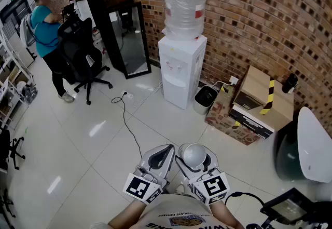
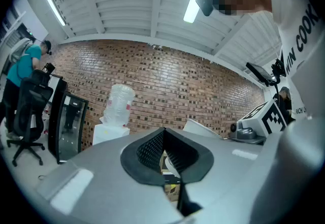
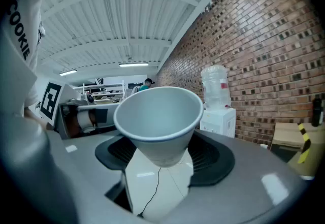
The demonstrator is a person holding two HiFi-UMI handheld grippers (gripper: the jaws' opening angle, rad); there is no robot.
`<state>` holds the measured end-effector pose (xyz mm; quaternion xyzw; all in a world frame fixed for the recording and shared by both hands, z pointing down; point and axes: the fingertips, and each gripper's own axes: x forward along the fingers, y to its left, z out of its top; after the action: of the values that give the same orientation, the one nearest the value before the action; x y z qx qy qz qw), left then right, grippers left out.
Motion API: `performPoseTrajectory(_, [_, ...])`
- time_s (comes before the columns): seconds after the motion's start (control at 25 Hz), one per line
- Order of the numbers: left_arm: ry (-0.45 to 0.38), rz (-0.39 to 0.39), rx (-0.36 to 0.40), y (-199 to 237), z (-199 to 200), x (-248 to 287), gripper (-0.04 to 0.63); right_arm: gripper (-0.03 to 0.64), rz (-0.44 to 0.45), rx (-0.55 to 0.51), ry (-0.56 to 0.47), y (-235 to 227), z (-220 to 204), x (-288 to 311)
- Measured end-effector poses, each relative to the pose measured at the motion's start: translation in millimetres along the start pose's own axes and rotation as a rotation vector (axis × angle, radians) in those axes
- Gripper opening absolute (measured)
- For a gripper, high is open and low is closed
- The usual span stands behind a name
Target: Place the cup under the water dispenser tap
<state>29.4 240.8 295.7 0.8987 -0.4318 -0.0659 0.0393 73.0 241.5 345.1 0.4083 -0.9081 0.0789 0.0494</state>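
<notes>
White floor [image 1: 78, 134] fills the head view. The dispenser [image 1: 179, 69] stands at 12 o'clock by the brick wall [image 1: 249, 15], well apart from the left gripper [image 1: 168, 149] and right gripper [image 1: 194, 162]. A black cable [image 1: 127, 119] lies on the floor between them. A bin [image 1: 205, 98] and boxes [image 1: 257, 100] sit at 2 o'clock, and a person [image 1: 47, 36] and chair [image 1: 83, 56] at 10 o'clock.

Left gripper view: the fingers are pressed together and hold nothing.

Right gripper view: the fingers stand wide and squeeze the cup [image 3: 158, 119], which is upright. The dispenser is at 2 o'clock.
</notes>
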Motion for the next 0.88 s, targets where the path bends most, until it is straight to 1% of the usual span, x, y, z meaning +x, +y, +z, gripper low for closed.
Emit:
performPoseTrajectory(0.24, [0.006, 0.006, 0.000, -3, -5, 9, -0.009, 0.321, -0.005, 0.023, 0.006, -12, -8, -5])
performPoseTrajectory(0.52, [0.020, 0.007, -0.019, 9, -14, 23, -0.009, 0.321, -0.003, 0.024, 0.012, -22, -8, 8])
performPoseTrajectory(0.88, [0.020, -0.004, -0.036, 51, -18, 54, -0.009, 0.321, -0.003, 0.024, 0.032, -42, -7, 55])
